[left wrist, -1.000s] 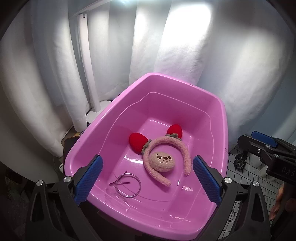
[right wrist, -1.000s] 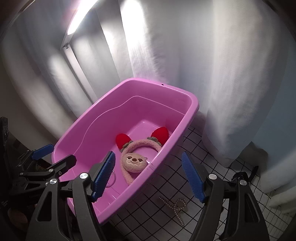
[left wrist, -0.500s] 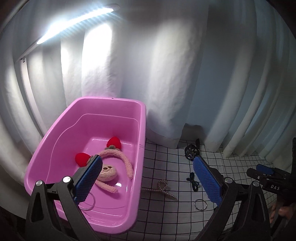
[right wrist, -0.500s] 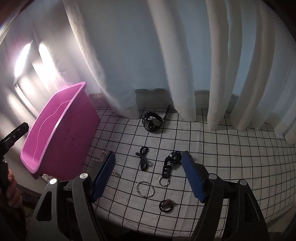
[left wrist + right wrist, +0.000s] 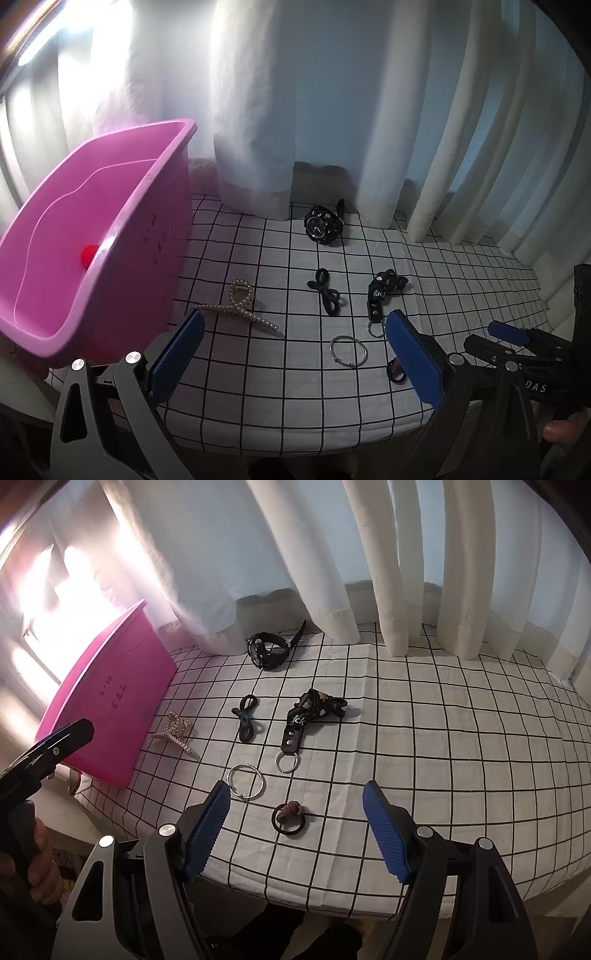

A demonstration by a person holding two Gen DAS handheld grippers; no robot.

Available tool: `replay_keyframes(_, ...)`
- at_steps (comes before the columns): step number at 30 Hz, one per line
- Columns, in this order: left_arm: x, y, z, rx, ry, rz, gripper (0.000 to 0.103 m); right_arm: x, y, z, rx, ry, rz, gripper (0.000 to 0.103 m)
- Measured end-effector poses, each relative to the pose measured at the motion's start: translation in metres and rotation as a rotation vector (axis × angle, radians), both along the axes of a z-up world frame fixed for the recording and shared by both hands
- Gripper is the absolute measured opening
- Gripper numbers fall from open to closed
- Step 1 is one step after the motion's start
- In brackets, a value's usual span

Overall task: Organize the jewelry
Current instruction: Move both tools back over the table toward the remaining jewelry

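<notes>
A pink tub (image 5: 110, 236) (image 5: 110, 698) stands at the left on a checked cloth; a red bit of the headband (image 5: 89, 254) shows inside. On the cloth lie a pearl hair claw (image 5: 240, 306) (image 5: 176, 733), a black watch (image 5: 323, 225) (image 5: 267, 650), a black hair tie (image 5: 327, 291) (image 5: 246, 716), a black strap keychain (image 5: 382, 291) (image 5: 306, 720), a silver ring (image 5: 348, 351) (image 5: 246, 781) and a small dark hair tie (image 5: 289, 818) (image 5: 396, 371). My left gripper (image 5: 295, 354) is open and empty above the cloth's front. My right gripper (image 5: 297, 827) is open and empty over the small hair tie.
White curtains (image 5: 258, 110) hang behind the table and touch the cloth's far edge. The cloth's front edge (image 5: 332, 904) drops off just below both grippers. The right gripper shows at the right in the left wrist view (image 5: 517, 343).
Both grippers have swung right, away from the pink tub, and now face the jewelry spread on the cloth. Both stay open and empty.
</notes>
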State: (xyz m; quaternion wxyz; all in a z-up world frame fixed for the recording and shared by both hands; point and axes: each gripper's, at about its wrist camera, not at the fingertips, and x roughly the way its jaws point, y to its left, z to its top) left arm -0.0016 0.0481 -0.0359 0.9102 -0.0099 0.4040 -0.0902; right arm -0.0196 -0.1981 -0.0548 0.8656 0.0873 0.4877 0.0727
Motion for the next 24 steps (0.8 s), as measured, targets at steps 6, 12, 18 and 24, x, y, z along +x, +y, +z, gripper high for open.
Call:
replay_keyframes(6, -0.017, -0.020, -0.040, 0.091, 0.049, 0.128, 0.097, -0.003, -0.006, -0.032, 0.047, 0.002, 0.131, 0.071)
replay_keyframes(12, -0.028, -0.027, -0.074, 0.130, 0.078, 0.166, 0.097, -0.009, 0.006, -0.066, 0.030, 0.020, 0.223, 0.071)
replay_keyframes(18, -0.015, -0.023, -0.095, 0.094, 0.068, 0.184, 0.097, -0.008, 0.013, -0.092, 0.033, -0.005, 0.162, 0.071)
replay_keyframes(24, 0.016, -0.008, -0.110, 0.062, 0.024, 0.237, 0.097, -0.009, 0.024, -0.106, -0.006, -0.063, 0.116, 0.071)
